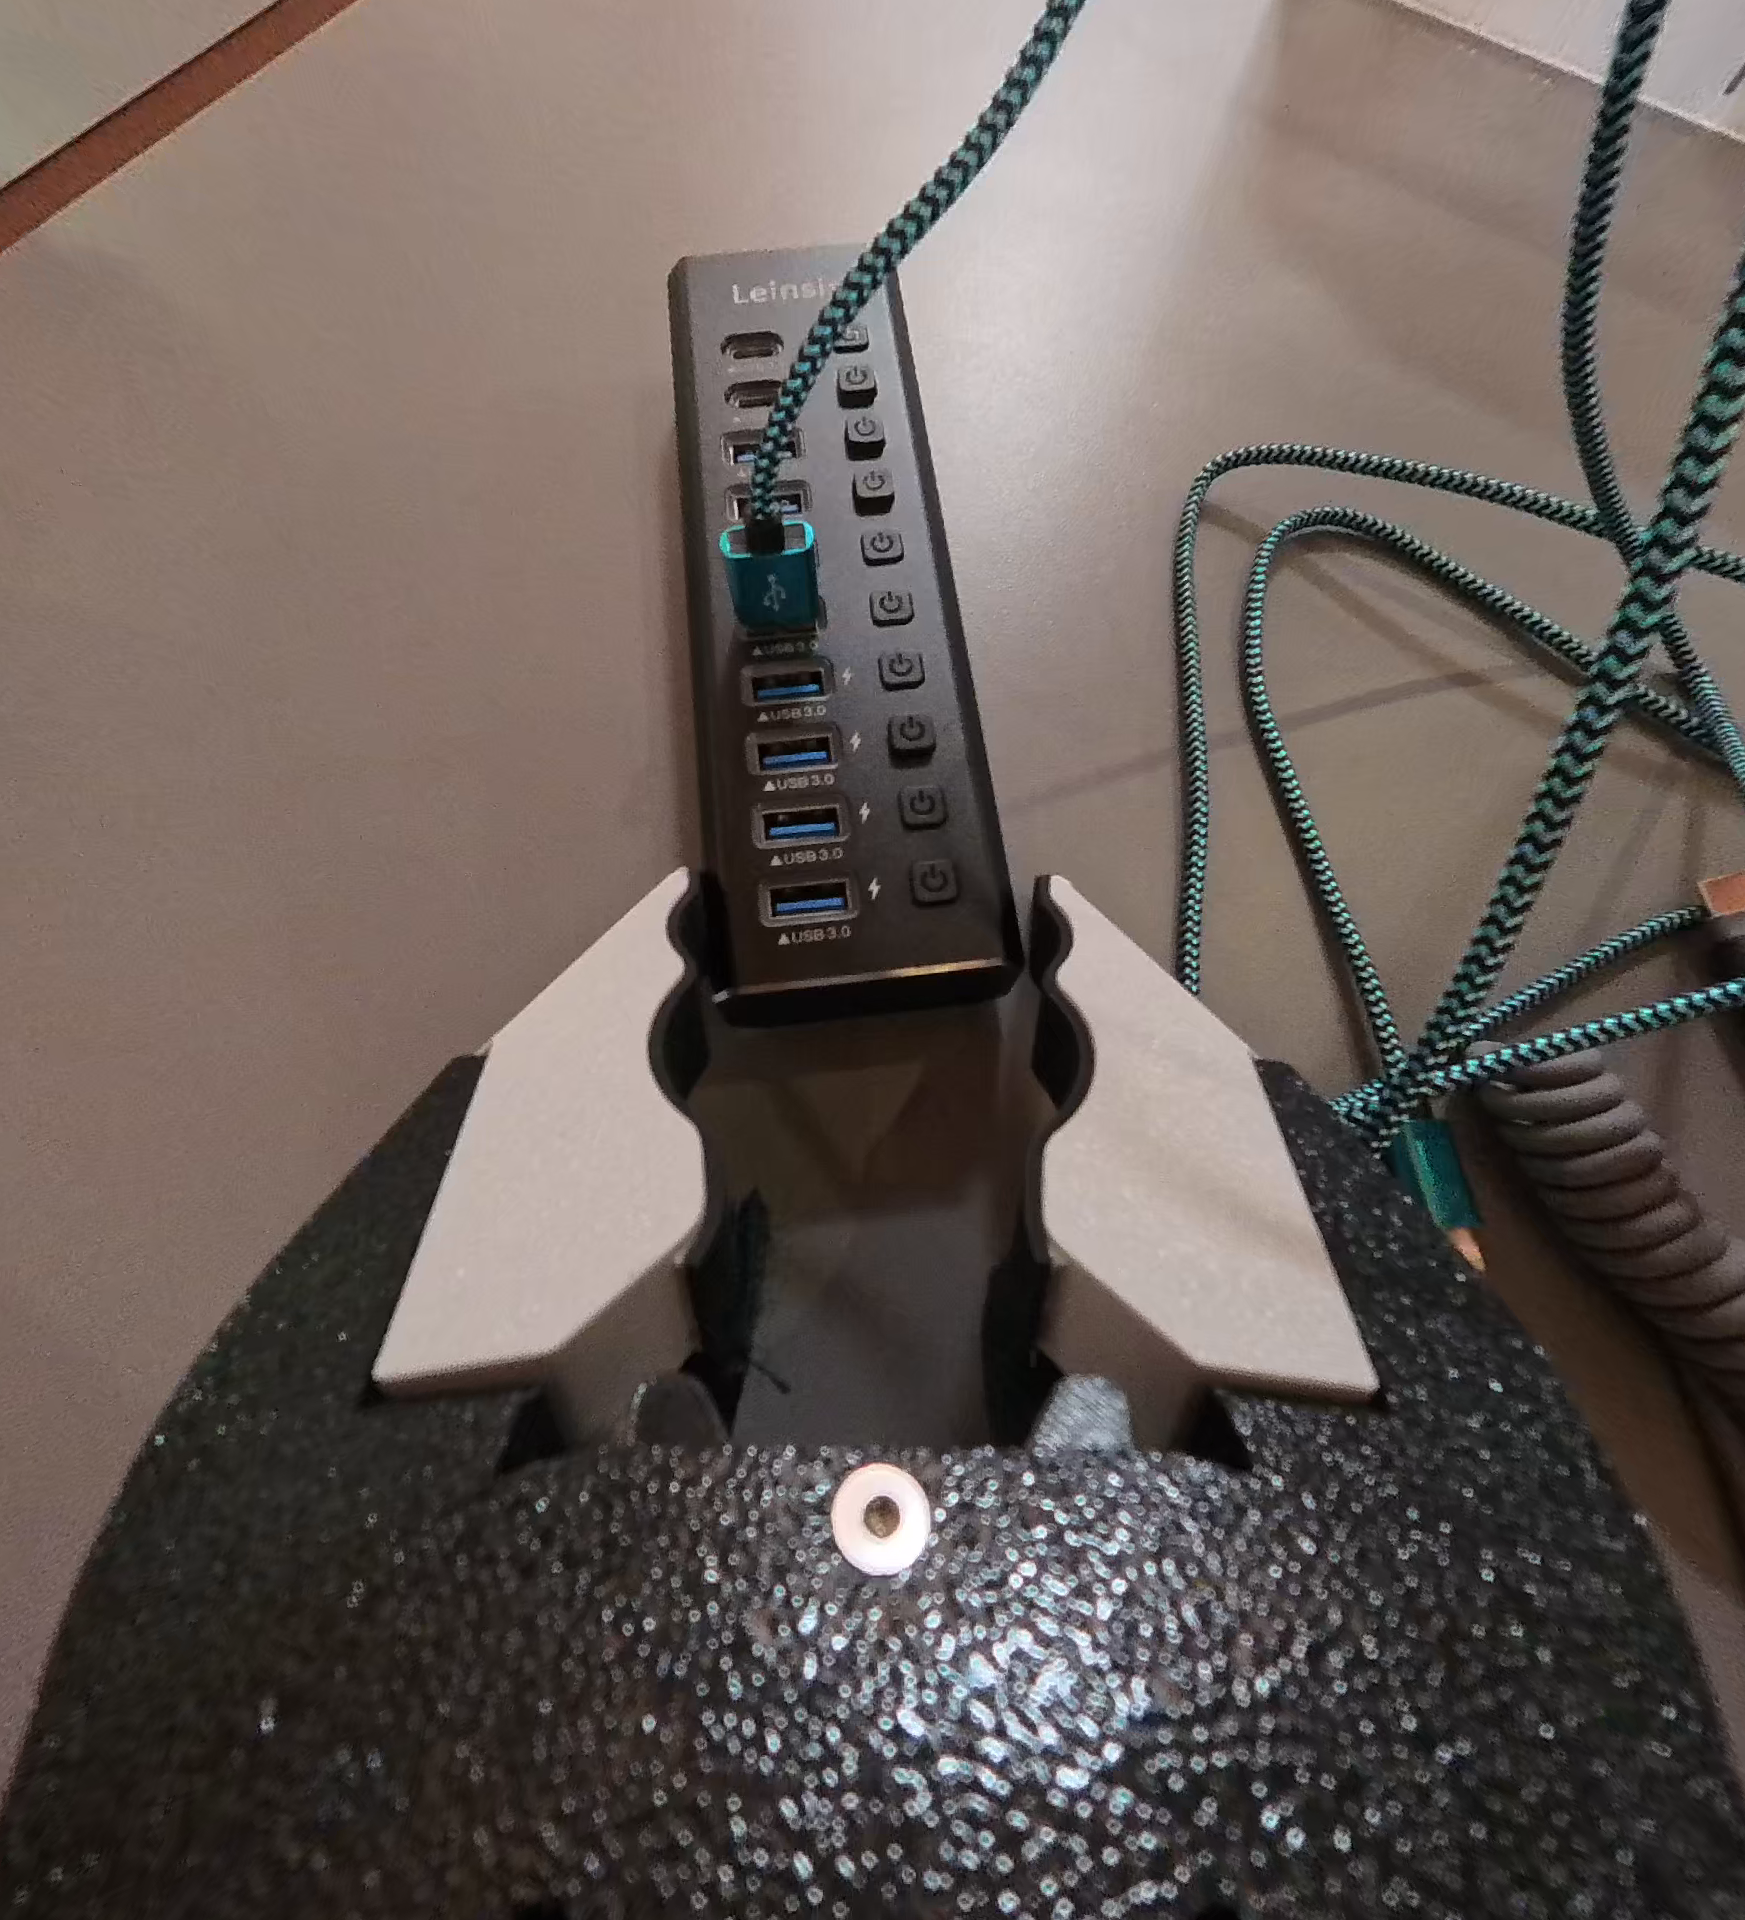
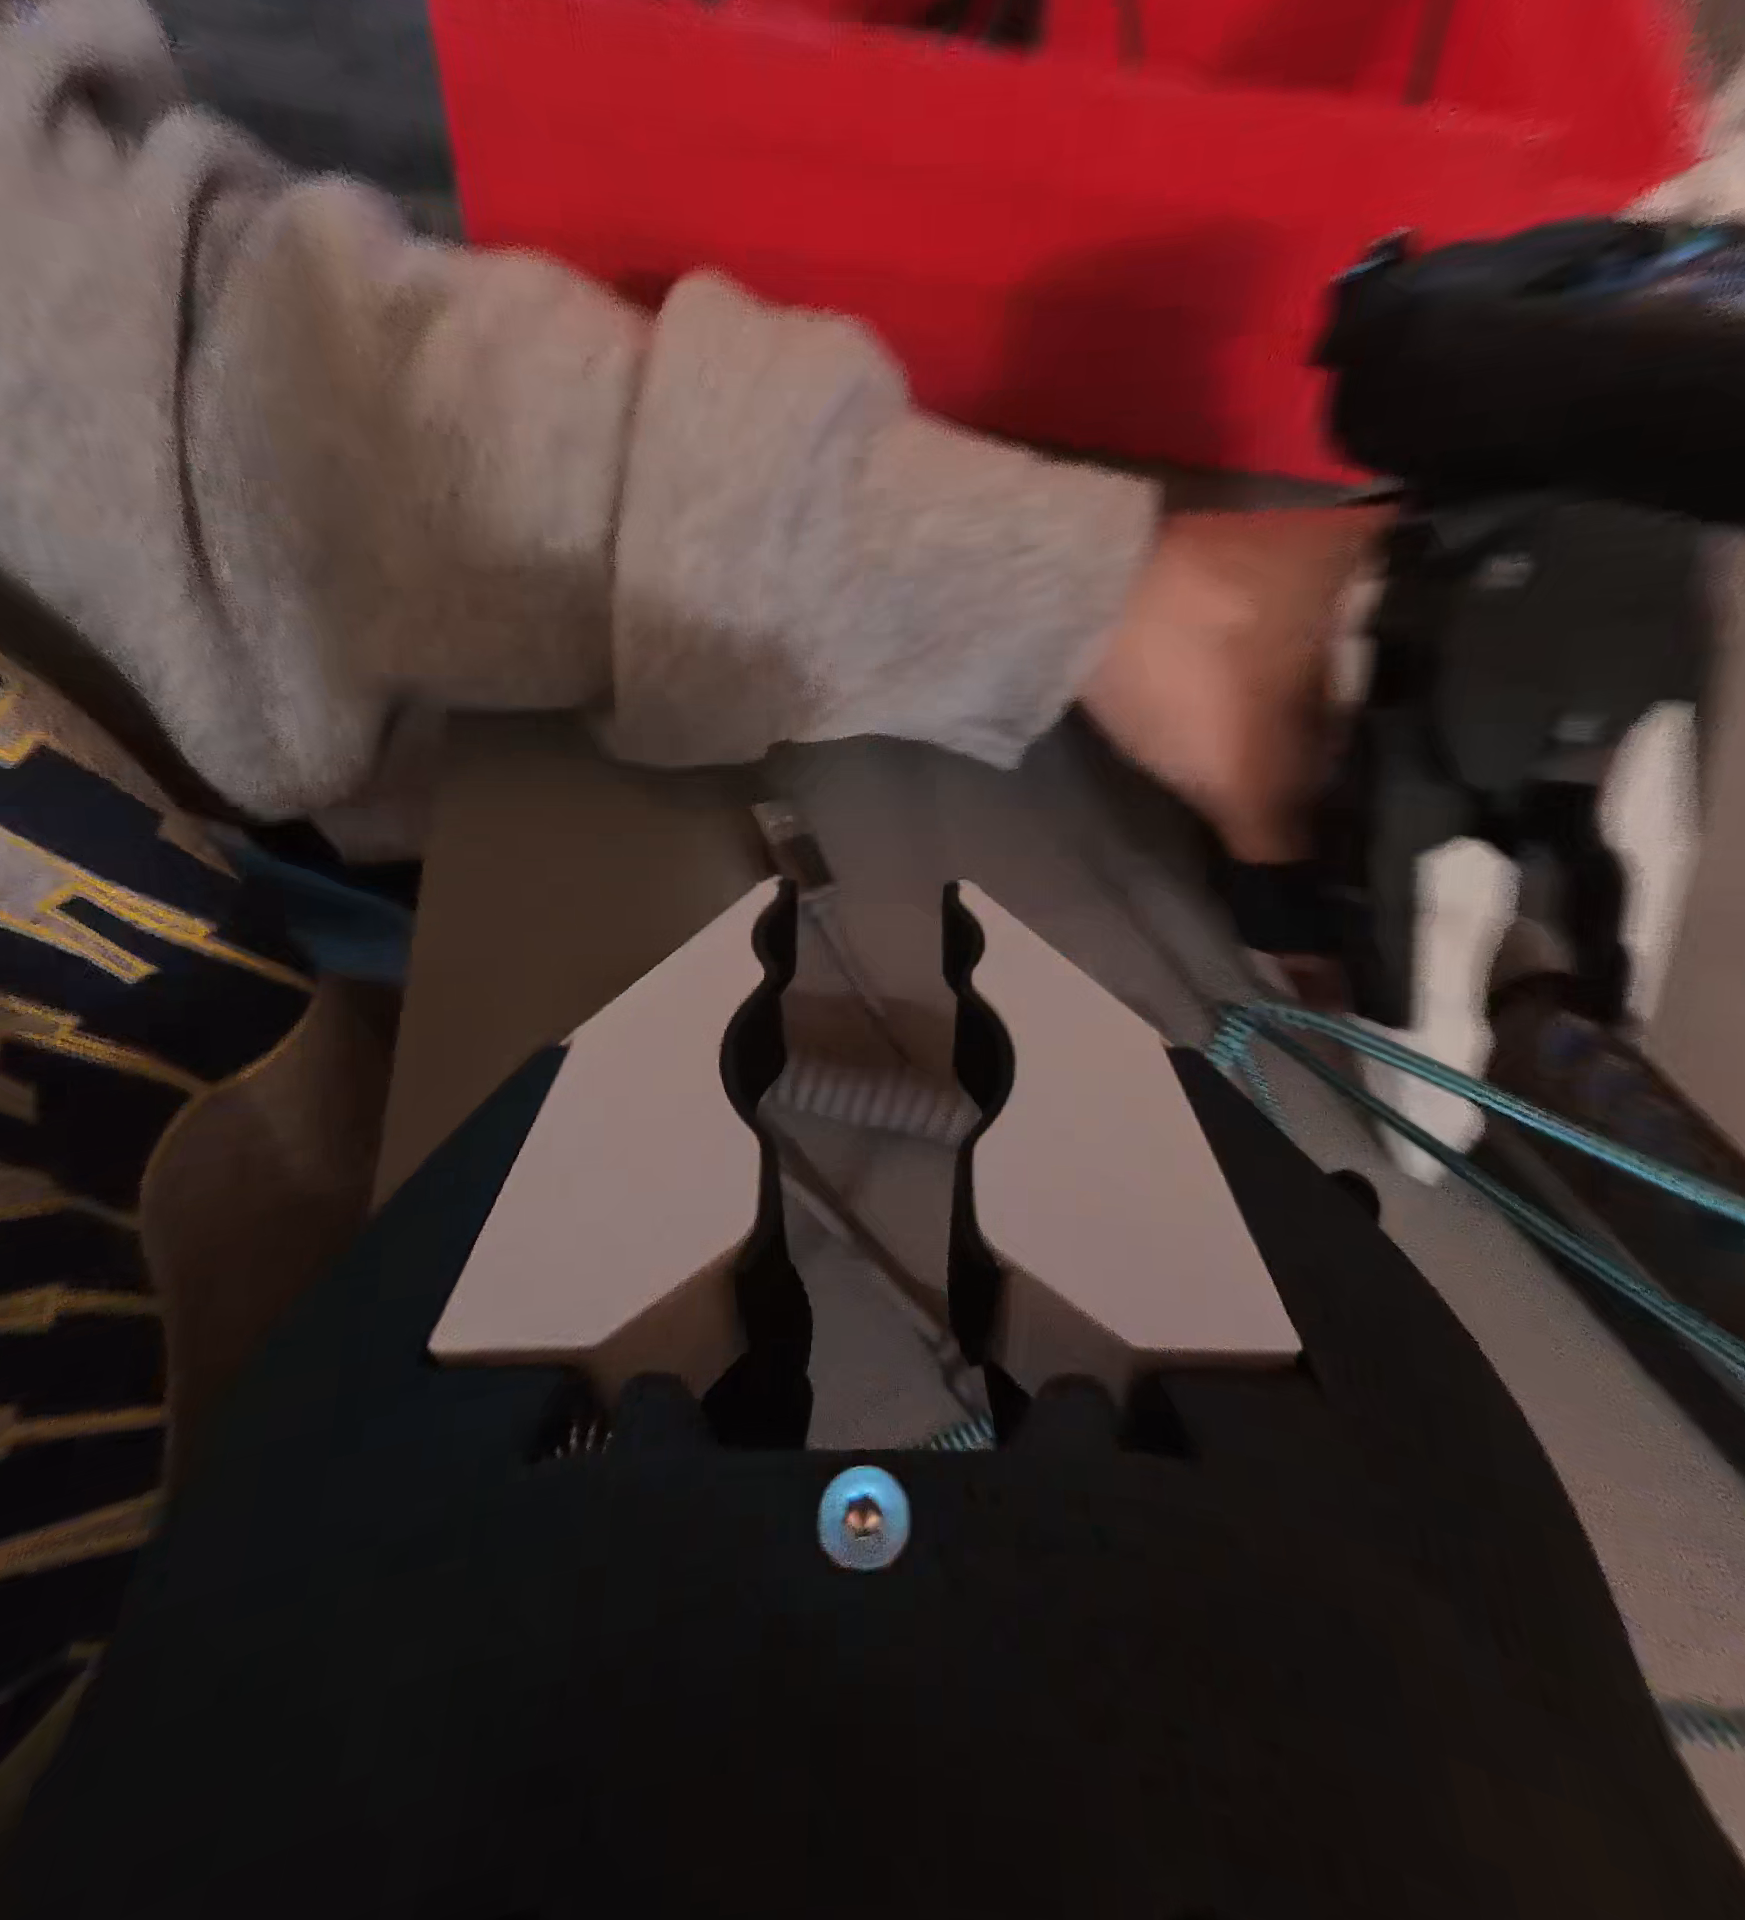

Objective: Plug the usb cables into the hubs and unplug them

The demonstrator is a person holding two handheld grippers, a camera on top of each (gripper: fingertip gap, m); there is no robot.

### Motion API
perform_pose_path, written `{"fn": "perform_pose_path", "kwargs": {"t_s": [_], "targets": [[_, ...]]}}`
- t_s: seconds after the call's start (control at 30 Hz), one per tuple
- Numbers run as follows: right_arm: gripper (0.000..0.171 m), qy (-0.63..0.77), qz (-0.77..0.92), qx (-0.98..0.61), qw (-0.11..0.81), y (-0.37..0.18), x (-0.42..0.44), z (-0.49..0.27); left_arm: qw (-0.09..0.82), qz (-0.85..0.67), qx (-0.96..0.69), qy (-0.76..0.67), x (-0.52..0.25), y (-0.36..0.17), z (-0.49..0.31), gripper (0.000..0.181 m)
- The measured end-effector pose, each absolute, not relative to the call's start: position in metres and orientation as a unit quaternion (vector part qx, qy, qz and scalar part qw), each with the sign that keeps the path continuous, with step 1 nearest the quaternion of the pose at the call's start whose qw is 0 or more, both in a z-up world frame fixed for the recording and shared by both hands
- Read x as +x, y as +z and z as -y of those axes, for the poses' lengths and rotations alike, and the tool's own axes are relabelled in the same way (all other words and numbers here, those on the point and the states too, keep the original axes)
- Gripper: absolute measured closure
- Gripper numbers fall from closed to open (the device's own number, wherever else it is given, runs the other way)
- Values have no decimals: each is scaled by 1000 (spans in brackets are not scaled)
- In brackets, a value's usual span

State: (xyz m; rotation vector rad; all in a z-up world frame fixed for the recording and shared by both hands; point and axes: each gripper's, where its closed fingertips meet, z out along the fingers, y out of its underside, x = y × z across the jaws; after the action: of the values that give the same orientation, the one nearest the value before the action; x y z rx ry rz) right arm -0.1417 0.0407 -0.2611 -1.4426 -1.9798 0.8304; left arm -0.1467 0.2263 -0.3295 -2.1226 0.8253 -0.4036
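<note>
Between the left claw tips sits the black hub's near end, gripped; right claw part-open, empty

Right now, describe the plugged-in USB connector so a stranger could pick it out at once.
On the beige table lies a long black hub, its near end between the left gripper fingers. Its ports run in one column beside a column of buttons. The teal connector stands in a port midway along; it alone is plugged in, its braided teal-and-black cable rising away, while another teal plug lies loose at right.
</note>
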Motion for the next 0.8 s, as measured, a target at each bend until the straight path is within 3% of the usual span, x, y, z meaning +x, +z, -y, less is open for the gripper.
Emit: {"fn": "perform_pose_path", "kwargs": {"t_s": [0.03, 0.2, 0.33, 0.43, 0.63, 0.8], "targets": [[142, 300, 750, -531, 256, -275, -146, -32, 403, -327, -840, -160, -147, -329, -226, 121], [144, 212, 797, -520, 223, -324, -163, -28, 403, -327, -840, -160, -147, -329, -226, 121], [157, 220, 800, -524, 192, -329, -163, -23, 403, -327, -840, -160, -147, -329, -226, 121], [158, 221, 798, -526, 192, -328, -159, -23, 402, -327, -840, -160, -147, -330, -226, 121], [159, 295, 730, -522, 327, -268, -134, -43, 382, -295, -866, -128, -154, -327, -222, 124], [160, 366, 628, -534, 432, -209, -82, -82, 360, -361, -856, -89, -160, -312, -207, 125]]}}
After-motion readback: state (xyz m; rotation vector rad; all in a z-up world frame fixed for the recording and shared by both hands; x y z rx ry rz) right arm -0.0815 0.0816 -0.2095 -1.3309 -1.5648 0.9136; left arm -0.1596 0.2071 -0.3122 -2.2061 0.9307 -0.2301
